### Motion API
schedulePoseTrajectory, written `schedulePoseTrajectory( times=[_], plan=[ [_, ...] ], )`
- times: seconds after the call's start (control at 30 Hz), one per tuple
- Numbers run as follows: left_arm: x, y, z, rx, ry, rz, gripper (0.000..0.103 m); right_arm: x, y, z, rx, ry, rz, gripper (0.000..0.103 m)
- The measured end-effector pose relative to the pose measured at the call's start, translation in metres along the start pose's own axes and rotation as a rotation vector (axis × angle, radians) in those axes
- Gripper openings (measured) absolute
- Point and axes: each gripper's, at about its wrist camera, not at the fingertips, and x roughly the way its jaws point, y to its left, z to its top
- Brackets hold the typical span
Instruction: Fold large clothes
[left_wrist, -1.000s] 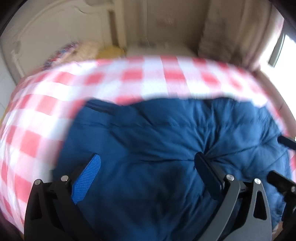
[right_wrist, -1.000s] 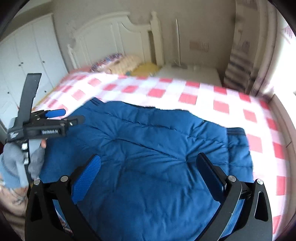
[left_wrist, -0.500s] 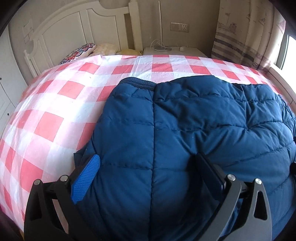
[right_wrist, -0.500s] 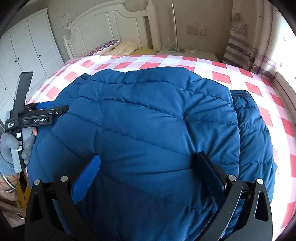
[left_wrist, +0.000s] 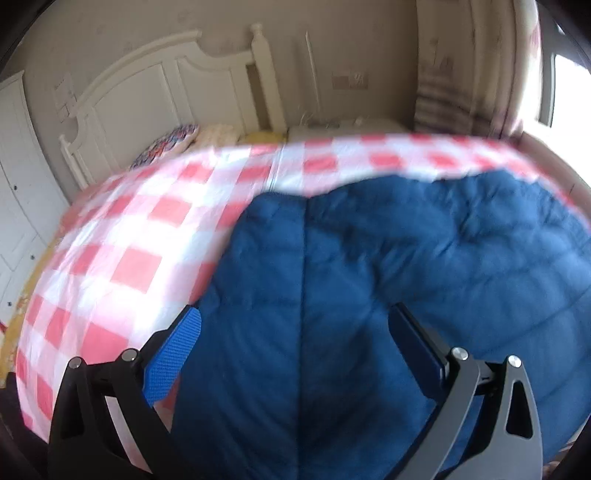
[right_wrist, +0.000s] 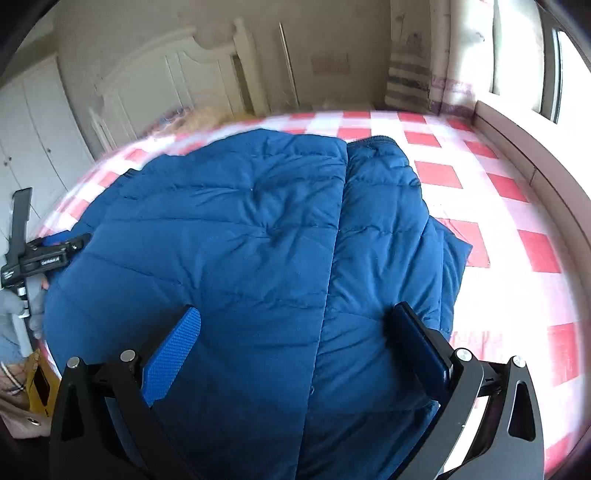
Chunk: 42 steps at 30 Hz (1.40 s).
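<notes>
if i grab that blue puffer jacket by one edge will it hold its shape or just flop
The blue puffer jacket will probably flop: its quilted panels crease and sag on the checked bedspread. It looks puffy, so likely light for its bulk. The smooth shell may slip between the right gripper pads.

Each gripper was black, with angular arms pierced by triangular cut-outs and fastened by round silver screws. The left gripper (left_wrist: 293, 326) and the right gripper (right_wrist: 293, 325) each carried one textured bright-blue pad and one dark pad. The left hand (right_wrist: 22, 306) wore a grey glove; white lettering marked its tool's side
</notes>
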Motion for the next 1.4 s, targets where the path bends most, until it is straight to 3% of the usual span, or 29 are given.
schedulePoseTrajectory(
  times=[0.03, 0.1, 0.2, 0.33, 0.4, 0.53, 0.7, 0.77, 1.4],
  plan=[
    [0.013, 0.006, -0.007, -0.037, 0.034, -0.04, 0.101, 0.001, 0.001, 0.002, -0.004, 0.008, -0.007, 0.099],
    [0.018, 0.017, -0.008, -0.084, 0.023, -0.077, 0.101, 0.002, 0.004, 0.005, -0.006, 0.029, -0.02, 0.099],
    [0.019, 0.015, -0.006, -0.073, 0.036, -0.06, 0.101, -0.012, 0.015, 0.009, -0.001, 0.024, -0.111, 0.098],
    [0.002, 0.013, -0.003, -0.101, 0.046, -0.015, 0.1, -0.042, 0.055, 0.015, -0.071, -0.096, -0.016, 0.098],
    [-0.024, 0.01, 0.002, -0.137, -0.001, -0.093, 0.1, -0.04, 0.088, 0.013, -0.172, -0.088, 0.048, 0.098],
    [-0.062, -0.037, 0.007, -0.028, -0.089, -0.152, 0.101, -0.003, 0.123, -0.001, -0.292, 0.007, -0.015, 0.098],
    [-0.031, -0.095, -0.017, 0.108, 0.012, -0.106, 0.101, 0.012, 0.112, -0.015, -0.295, -0.029, 0.028, 0.099],
    [-0.026, -0.095, -0.025, 0.113, -0.03, -0.104, 0.101, 0.016, 0.112, -0.014, -0.292, -0.017, 0.025, 0.099],
    [-0.018, -0.1, -0.035, 0.131, -0.043, -0.09, 0.101, 0.012, 0.123, -0.023, -0.288, -0.043, -0.002, 0.099]
  ],
)
